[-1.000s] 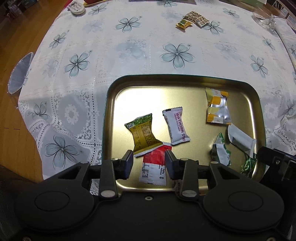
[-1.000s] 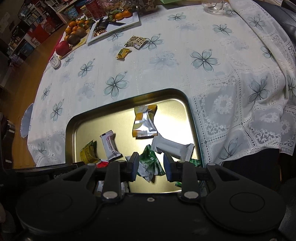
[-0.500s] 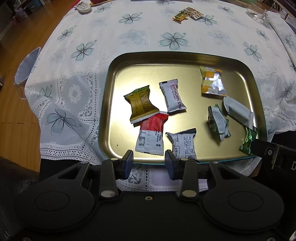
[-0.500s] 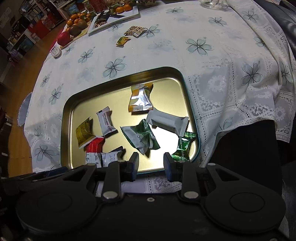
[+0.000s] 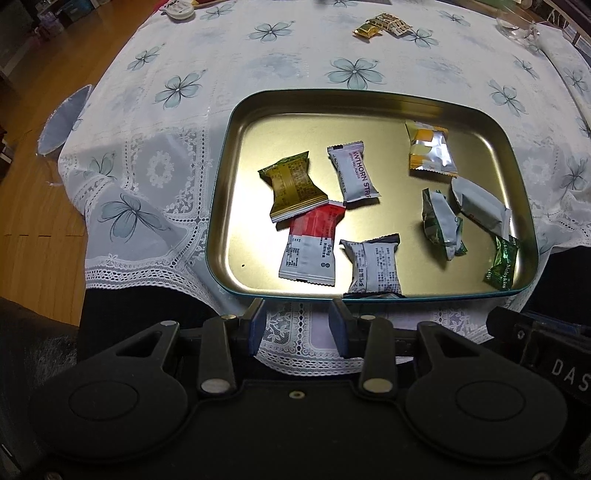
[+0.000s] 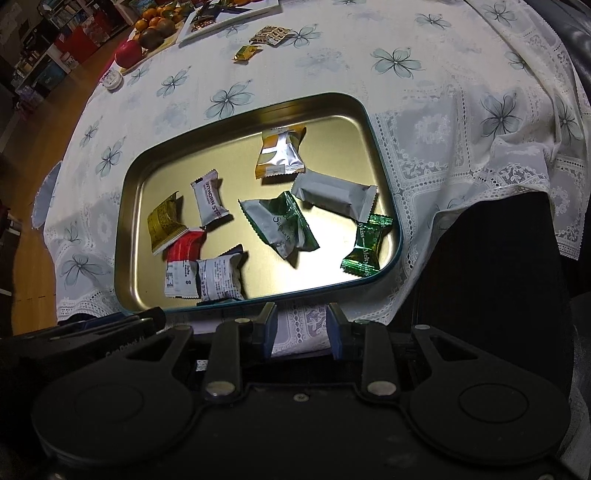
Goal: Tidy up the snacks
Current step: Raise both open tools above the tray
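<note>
A plate of oranges and a red apple (image 6: pixel 128 52) is seen upper left only from the right wrist; both the left claw (image 5: pixel 297 325) and right claw (image 6: pixel 301 325) are held narrowly apart, empty, below the gold rectangular metal tray (image 5: pixel 236 184) of wrapped snacks.

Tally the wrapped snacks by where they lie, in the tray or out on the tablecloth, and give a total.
In the gold tray: 8 (olive-gold, white hawthorn strip, red-and-white, grey printed, orange-and-silver, green-and-silver, plain white, shiny green)
On the tablecloth beyond the tray: 2 (small gold, patterned)
Total: 10
</note>
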